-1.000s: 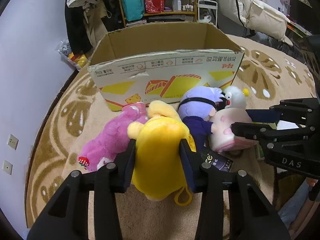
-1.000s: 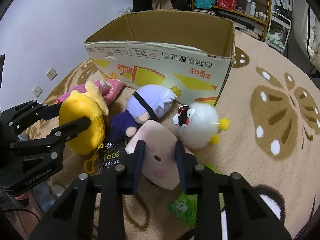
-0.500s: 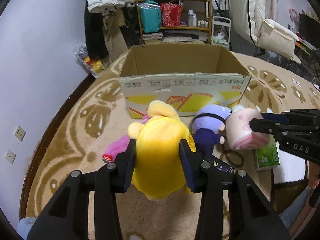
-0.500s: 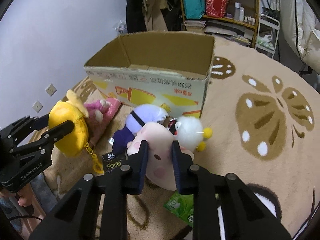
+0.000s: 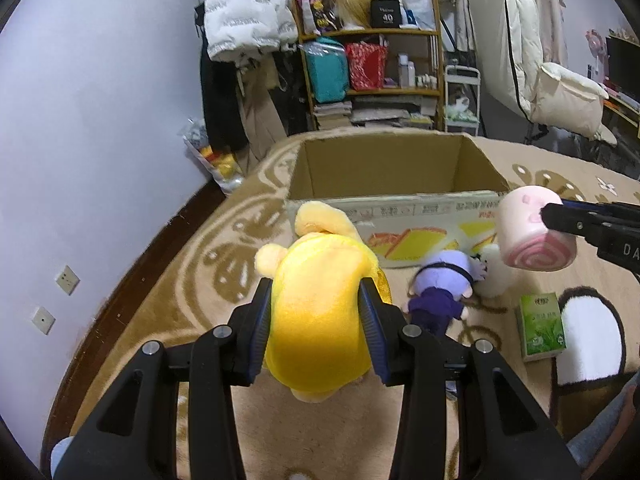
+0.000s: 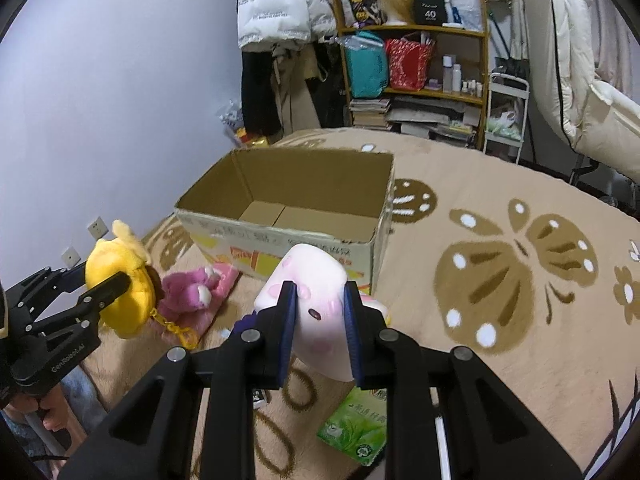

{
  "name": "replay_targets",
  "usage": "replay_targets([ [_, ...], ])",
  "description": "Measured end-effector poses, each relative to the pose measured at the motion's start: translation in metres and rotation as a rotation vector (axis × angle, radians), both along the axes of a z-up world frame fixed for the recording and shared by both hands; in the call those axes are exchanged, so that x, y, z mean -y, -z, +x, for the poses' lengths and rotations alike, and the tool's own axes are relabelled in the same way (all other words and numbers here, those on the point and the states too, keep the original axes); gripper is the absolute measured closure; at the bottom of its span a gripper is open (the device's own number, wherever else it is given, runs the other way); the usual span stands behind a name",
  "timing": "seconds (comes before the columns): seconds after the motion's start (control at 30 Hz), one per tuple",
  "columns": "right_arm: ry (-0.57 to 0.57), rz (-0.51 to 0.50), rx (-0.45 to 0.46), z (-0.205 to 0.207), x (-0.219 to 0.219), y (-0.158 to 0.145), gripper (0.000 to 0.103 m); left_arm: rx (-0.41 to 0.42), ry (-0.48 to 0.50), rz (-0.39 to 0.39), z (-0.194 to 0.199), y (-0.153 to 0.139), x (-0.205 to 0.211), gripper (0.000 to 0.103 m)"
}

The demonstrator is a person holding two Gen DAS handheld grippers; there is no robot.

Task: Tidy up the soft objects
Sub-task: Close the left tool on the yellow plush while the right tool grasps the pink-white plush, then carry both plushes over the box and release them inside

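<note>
My left gripper is shut on a yellow plush toy and holds it above the rug, in front of the open cardboard box. My right gripper is shut on a pink roll-cake plush, held above the rug near the box; the roll also shows in the left wrist view. The yellow toy shows at the left of the right wrist view. A purple doll, a white fluffy toy and a pink bear lie on the rug by the box. The box looks empty inside.
A green tissue pack lies on the rug at the right, also in the right wrist view. A wall stands to the left. A cluttered shelf and hanging coats stand behind the box.
Both grippers have risen from the rug with their toys. The yellow plush and the pink roll now hang well above the floor toys, and the box's inside has come into view.
</note>
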State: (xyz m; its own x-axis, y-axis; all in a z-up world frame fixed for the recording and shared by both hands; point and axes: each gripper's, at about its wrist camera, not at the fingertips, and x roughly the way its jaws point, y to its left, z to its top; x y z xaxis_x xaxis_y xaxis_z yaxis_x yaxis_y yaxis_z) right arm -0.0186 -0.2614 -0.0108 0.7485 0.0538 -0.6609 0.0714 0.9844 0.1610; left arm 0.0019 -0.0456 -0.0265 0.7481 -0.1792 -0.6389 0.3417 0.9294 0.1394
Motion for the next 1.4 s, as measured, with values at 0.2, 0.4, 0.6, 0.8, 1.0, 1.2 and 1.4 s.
replay_targets([
  [0.2, 0.01, -0.013, 0.047, -0.004, 0.0, -0.01, 0.079, 0.048, -0.032, 0.002, -0.001, -0.011, -0.007, 0.062],
  [0.4, 0.022, -0.029, 0.083, -0.003, 0.002, -0.018, 0.079, 0.083, -0.056, 0.002, 0.001, -0.019, -0.01, 0.062],
  [0.6, 0.043, -0.046, 0.094, 0.006, 0.006, -0.022, 0.079, 0.135, -0.092, -0.001, 0.012, -0.028, -0.014, 0.062],
  [0.8, 0.046, -0.07, 0.113, 0.019, 0.004, -0.026, 0.079, 0.165, -0.101, 0.002, 0.022, -0.035, -0.009, 0.062],
  [1.0, 0.054, -0.094, 0.128, 0.036, 0.003, -0.03, 0.079, 0.187, -0.101, -0.009, 0.035, -0.044, -0.005, 0.063],
  [1.2, 0.073, -0.116, 0.147, 0.054, 0.003, -0.034, 0.079, 0.219, -0.101, -0.031, 0.053, -0.057, -0.004, 0.063],
  [1.4, 0.096, -0.129, 0.158, 0.071, 0.007, -0.034, 0.079, 0.249, -0.092, -0.053, 0.073, -0.07, 0.002, 0.063],
])
